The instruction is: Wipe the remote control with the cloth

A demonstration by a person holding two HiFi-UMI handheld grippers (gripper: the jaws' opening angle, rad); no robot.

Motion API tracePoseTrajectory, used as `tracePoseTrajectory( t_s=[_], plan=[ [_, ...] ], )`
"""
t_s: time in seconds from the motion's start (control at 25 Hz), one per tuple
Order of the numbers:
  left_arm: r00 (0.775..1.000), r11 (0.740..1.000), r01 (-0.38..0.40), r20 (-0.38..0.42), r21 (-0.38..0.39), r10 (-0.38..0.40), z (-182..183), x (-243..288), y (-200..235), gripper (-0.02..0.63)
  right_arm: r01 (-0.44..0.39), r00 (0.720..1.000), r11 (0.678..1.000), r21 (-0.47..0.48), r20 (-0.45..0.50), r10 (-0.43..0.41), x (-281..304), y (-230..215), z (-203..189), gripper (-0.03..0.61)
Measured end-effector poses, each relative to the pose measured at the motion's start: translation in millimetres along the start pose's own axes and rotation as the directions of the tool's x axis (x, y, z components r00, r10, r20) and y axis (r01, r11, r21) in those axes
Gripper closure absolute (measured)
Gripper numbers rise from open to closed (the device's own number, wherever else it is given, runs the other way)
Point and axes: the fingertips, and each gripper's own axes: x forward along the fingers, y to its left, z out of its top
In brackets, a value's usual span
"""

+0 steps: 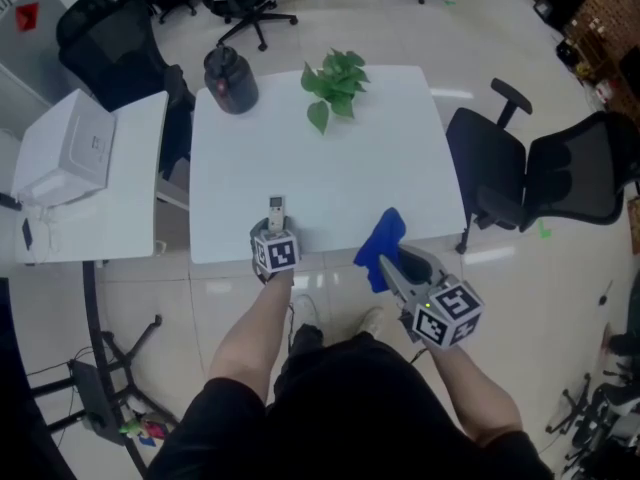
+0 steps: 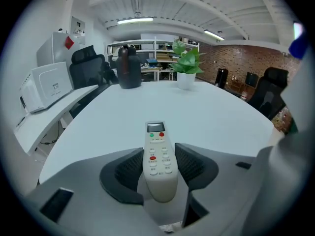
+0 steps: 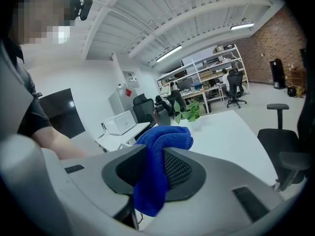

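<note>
A white remote control (image 1: 277, 207) (image 2: 158, 154) lies lengthways between the jaws of my left gripper (image 1: 275, 228) (image 2: 158, 165), over the front edge of the white table (image 1: 340, 168). Both ribbed pads (image 2: 127, 168) press on the remote's sides, and its button end points away from me. My right gripper (image 1: 392, 265) (image 3: 155, 168) is shut on a blue cloth (image 1: 380, 240) (image 3: 165, 139). The cloth bunches above the jaws and hangs below them. It is held off the table's front right corner, apart from the remote.
At the table's far side stand a potted green plant (image 1: 335, 83) and a black jug (image 1: 230, 80). To the left, a white box-shaped machine (image 1: 70, 148) sits on a side table. Black office chairs (image 1: 540, 178) stand to the right, and another (image 1: 110, 38) at the back left.
</note>
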Motion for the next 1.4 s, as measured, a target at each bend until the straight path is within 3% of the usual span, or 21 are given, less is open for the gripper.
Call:
tracePoseTrajectory(
  t_s=[0.44,0.76,1.08,1.4],
  plan=[
    [0.998,0.999,0.042,0.037,-0.016,-0.041,-1,-16,-1,0.349,0.024,0.998,0.999,-0.035,-0.051,-0.026,42,-18,-6,0.476],
    [0.988,0.996,0.091,0.131,-0.026,-0.087,8,-66,1,0.35,0.048,0.985,0.987,-0.153,-0.158,-0.072,96,-37,-28,0.476],
    [0.973,0.987,0.146,0.171,0.067,-0.156,18,-110,-13,0.35,0.021,0.926,0.943,-0.332,-0.349,-0.143,184,-59,-75,0.472],
    [0.964,0.978,0.17,0.183,0.125,-0.191,19,-127,-13,0.35,-0.06,0.848,0.884,-0.464,-0.49,-0.2,228,-76,-115,0.459]
  ],
)
